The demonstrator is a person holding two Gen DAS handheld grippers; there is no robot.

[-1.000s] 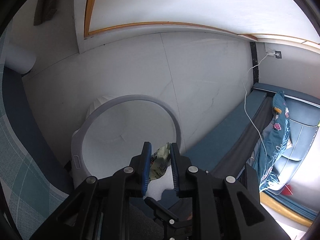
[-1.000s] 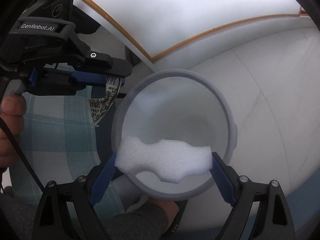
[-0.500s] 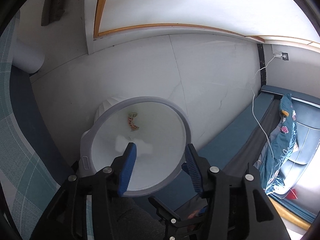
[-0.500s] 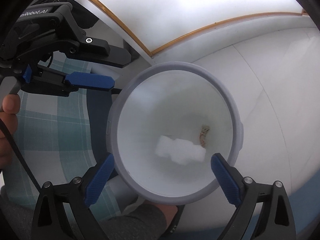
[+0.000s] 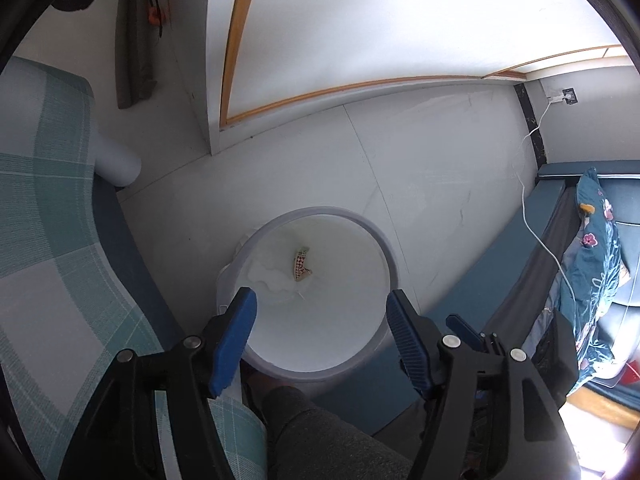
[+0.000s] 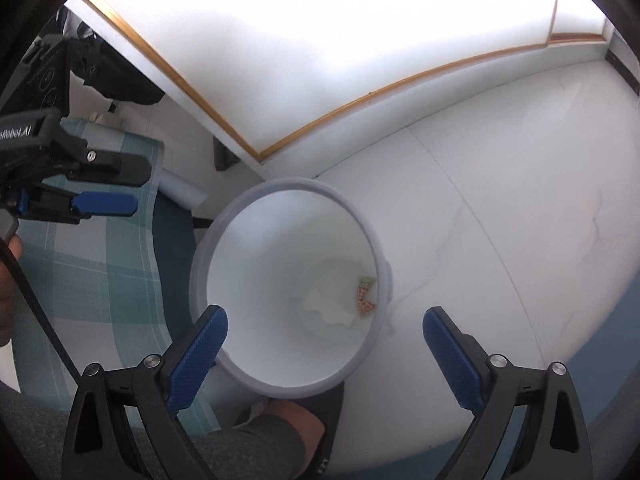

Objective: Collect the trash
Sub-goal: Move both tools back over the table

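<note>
A round white trash bin with a grey rim (image 5: 382, 240) (image 6: 360, 220) stands on the pale floor below both grippers. On its bottom lie a white foam piece (image 5: 270, 280) (image 6: 326, 306) and a small printed wrapper (image 5: 301, 264) (image 6: 365, 292). My left gripper (image 5: 320, 320) is open and empty, high above the bin's near edge. My right gripper (image 6: 324, 328) is open wide and empty above the bin. The left gripper also shows in the right wrist view (image 6: 104, 204), to the left of the bin.
A teal checked cushion (image 5: 44, 240) (image 6: 100, 280) lies left of the bin. A white cylinder (image 5: 116, 160) stands behind it. A blue bench (image 5: 500, 280) with a floral cloth (image 5: 596, 248) and a white cable (image 5: 536, 232) runs on the right. My leg (image 5: 320, 432) is under the grippers.
One second ago the left gripper held the wrapper and the right held the foam piece. Both opened and the two pieces fell into the bin. Both grippers have since risen away from it.
</note>
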